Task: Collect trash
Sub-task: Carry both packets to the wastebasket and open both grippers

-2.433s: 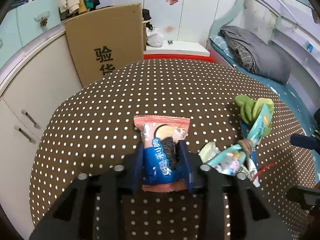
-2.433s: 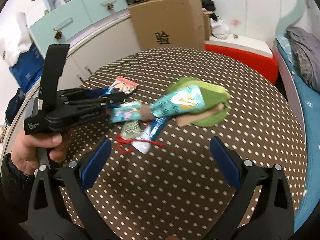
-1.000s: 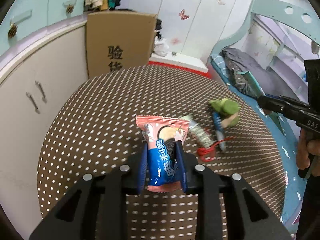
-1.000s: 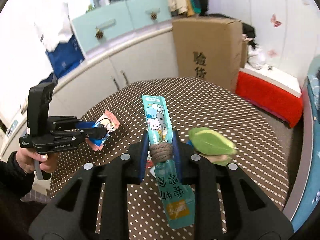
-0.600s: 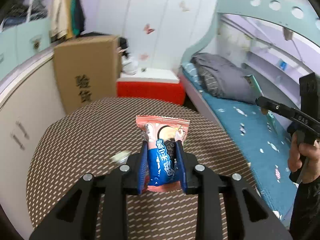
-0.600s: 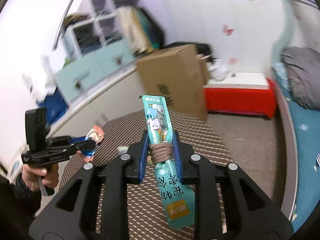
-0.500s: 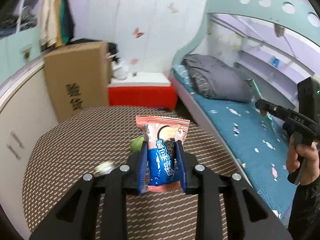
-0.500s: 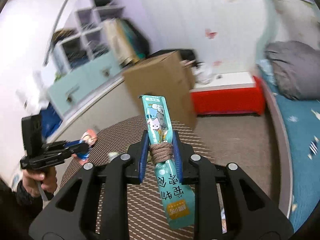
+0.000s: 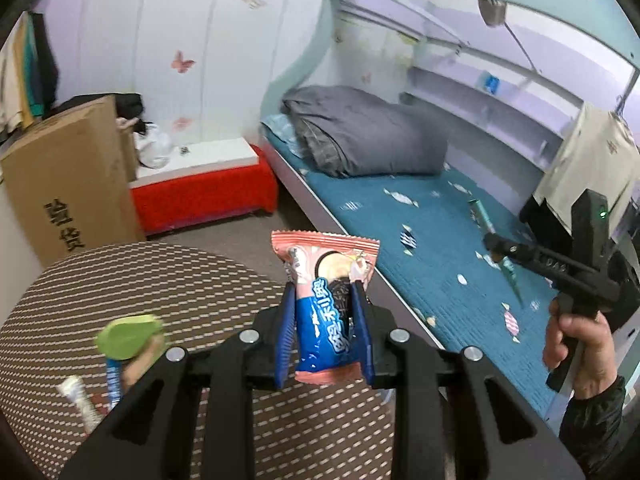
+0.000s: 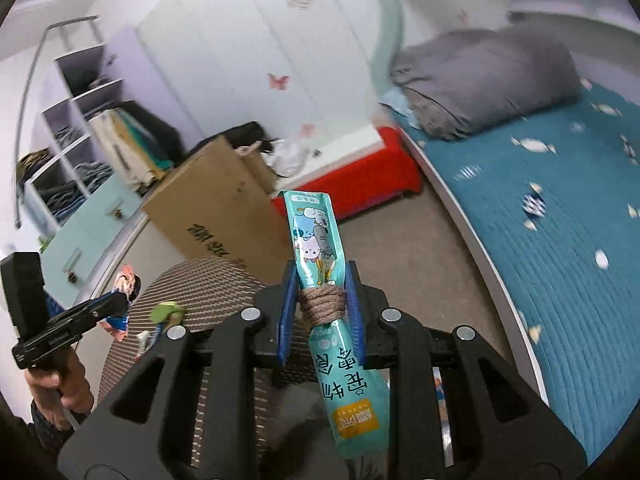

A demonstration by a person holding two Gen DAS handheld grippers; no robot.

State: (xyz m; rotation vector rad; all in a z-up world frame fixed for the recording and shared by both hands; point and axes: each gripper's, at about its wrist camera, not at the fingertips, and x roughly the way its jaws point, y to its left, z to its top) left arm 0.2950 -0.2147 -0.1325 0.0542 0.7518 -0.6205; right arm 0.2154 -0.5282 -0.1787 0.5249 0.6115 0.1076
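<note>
So both grippers had trash in them here. The left gripper [image 9: 324,320] had its blue fingers [image 9: 283,336] clamped on a pink-and-blue cookie wrapper [image 9: 326,300], which stuck up past the fingertips, held in the air over the edge of the dotted worktop [image 9: 192,280]. The right gripper [image 10: 320,312] was pinched narrow on a teal packet [image 10: 316,232], right where a brown cord [image 10: 322,304] was wound around it; the packet poked out both ways, top end up, yellow-labelled end hanging back toward the camera.

Left on the worktop: a green thing [image 9: 128,336], a small white packet [image 9: 78,396] and something blue next to it, all pretty blurry. From the left wrist view, the right hand [image 9: 576,340] was off over the blue bed [image 9: 420,240]. A cardboard box [image 9: 68,176] and a red bench [image 9: 204,196] sat behind the worktop, and a grey duvet [image 9: 360,136] lay on the bed.
</note>
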